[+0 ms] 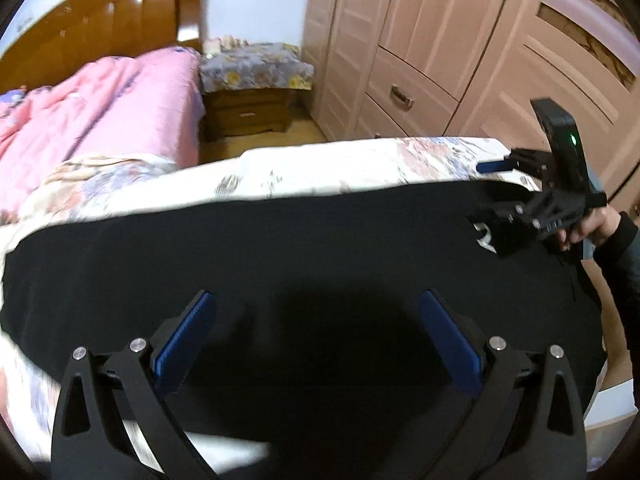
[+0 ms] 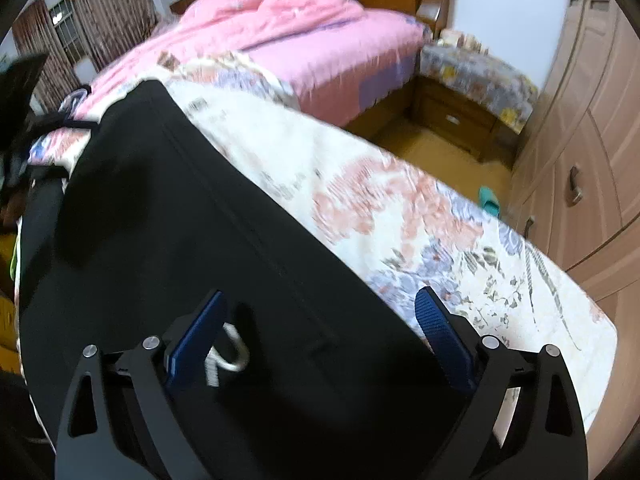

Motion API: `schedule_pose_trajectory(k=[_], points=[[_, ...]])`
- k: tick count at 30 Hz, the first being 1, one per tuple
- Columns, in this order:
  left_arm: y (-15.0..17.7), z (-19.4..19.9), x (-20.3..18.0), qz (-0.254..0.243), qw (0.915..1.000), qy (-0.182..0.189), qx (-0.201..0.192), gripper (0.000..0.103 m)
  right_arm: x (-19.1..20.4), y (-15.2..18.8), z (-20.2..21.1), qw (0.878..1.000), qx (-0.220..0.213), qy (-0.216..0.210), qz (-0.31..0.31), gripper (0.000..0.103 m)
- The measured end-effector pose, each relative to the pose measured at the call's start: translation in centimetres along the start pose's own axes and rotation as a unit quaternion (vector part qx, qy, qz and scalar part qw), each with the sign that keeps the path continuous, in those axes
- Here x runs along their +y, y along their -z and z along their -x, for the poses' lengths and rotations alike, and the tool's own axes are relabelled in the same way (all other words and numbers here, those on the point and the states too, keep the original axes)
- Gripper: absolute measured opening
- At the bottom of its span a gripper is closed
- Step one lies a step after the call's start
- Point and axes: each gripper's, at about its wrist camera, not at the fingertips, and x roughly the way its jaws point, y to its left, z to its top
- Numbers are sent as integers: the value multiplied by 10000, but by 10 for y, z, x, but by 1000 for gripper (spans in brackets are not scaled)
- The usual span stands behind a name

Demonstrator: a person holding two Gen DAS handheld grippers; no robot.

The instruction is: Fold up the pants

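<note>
Black pants (image 1: 280,248) lie spread flat across a floral bedsheet (image 1: 360,160), with a small white logo (image 1: 486,240) near their right end. My left gripper (image 1: 316,304) hovers open over the middle of the cloth, and nothing is between its blue pads (image 1: 200,324). A hand (image 1: 588,228) holds my right gripper (image 1: 486,192) over the logo end. In the right wrist view that gripper (image 2: 320,304) is open above the pants (image 2: 140,200), with the logo (image 2: 228,352) beside its left pad and the pants' edge running between the jaws.
A pink quilt (image 1: 120,100) covers the head of the bed under a wooden headboard (image 1: 100,12). A nightstand (image 1: 248,112) with a floral cover stands beside it. Pale wardrobe doors (image 1: 440,40) line the right. A teal item (image 2: 490,196) lies on the floor strip.
</note>
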Motion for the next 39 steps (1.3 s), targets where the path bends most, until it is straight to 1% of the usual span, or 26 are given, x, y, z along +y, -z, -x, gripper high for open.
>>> schedule_pose_trajectory(k=[1, 2, 3, 4, 5, 6, 7, 8, 12, 14, 16, 20, 21, 22, 23, 24, 25, 27, 29, 30, 33, 35, 36, 37, 38, 39], points=[[-8, -8, 5, -50, 10000, 6, 67, 101, -2, 2, -4, 10000, 59, -56, 12, 91], [-14, -14, 7, -131, 9999, 39, 103, 101, -2, 5, -2, 9999, -50, -126, 74, 87], [-20, -21, 9, -121, 9995, 24, 275, 101, 0, 9, 3, 9994, -122, -267, 163, 74], [-28, -31, 10, -344, 9986, 188, 342, 101, 2, 11, 7, 9989, -158, -394, 209, 52], [-34, -39, 7, -531, 9976, 258, 374, 101, 4, 14, 12, 9985, -236, -431, 249, 43], [-39, -44, 7, -705, 9963, 295, 380, 101, 7, 16, 20, 9982, -375, -322, 343, 26], [-39, -47, 4, -943, 9942, 379, 364, 101, 11, 19, 28, 9977, -473, -248, 427, 22], [-41, -49, 1, -1226, 9908, 464, 341, 101, 19, 24, 37, 9966, -613, 5, 545, 9], [-47, -59, -15, -2050, 9766, 589, 290, 101, 35, 42, 71, 9894, -1261, 323, 636, 9], [-53, -70, -19, -2370, 9685, 669, 376, 101, 43, 50, 83, 9855, -1520, 412, 634, 9], [-59, -80, -18, -2483, 9645, 751, 497, 101, 52, 57, 92, 9814, -1722, 487, 689, 9], [-65, -96, -12, -2480, 9595, 1067, 806, 101, 72, 64, 100, 9768, -1869, 704, 772, 9], [-65, -99, -11, -2412, 9572, 1288, 943, 95, 74, 65, 100, 9762, -1862, 793, 777, 9], [-64, -99, -11, -2379, 9559, 1399, 1007, 71, 77, 64, 102, 9759, -1853, 864, 762, 9], [-62, -99, -11, -2335, 9559, 1451, 1035, 57, 80, 64, 104, 9755, -1868, 918, 717, 9], [-59, -94, -12, -2266, 9576, 1464, 1008, 32, 79, 65, 107, 9748, -1888, 955, 700, 9], [-57, -88, -14, -2240, 9596, 1444, 905, 20, 83, 66, 110, 9735, -1922, 1023, 702, 9], [-50, -66, -23, -2359, 9629, 1171, 587, 14, 97, 72, 125, 9702, -2056, 1095, 665, 9], [-35, -25, -41, -2560, 9646, 630, 48, 13, 114, 81, 143, 9658, -2237, 1134, 665, 9], [-28, -10, -48, -2622, 9638, 469, -133, 13, 125, 89, 155, 9629, -2359, 1137, 654, 9], [13, 59, -81, -2899, 9531, -240, -839, 13, 168, 123, 183, 9543, -2626, 1227, 721, 9], [56, 104, -108, -3084, 9414, -653, -1204, 13, 196, 149, 192, 9524, -2699, 1200, 749, 9], [76, 121, -119, -3159, 9362, -812, -1309, 13, 213, 167, 194, 9532, -2695, 1162, 726, 9], [106, 137, -135, -3274, 9283, -1063, -1408, 13, 225, 183, 192, 9548, -2646, 1161, 694, 9], [130, 147, -148, -3324, 9237, -1229, -1457, 13, 234, 197, 188, 9576, -2571, 1138, 626, 9], [158, 154, -158, -3323, 9225, -1301, -1470, 13, 242, 218, 177, 9639, -2434, 990, 420, 9]])
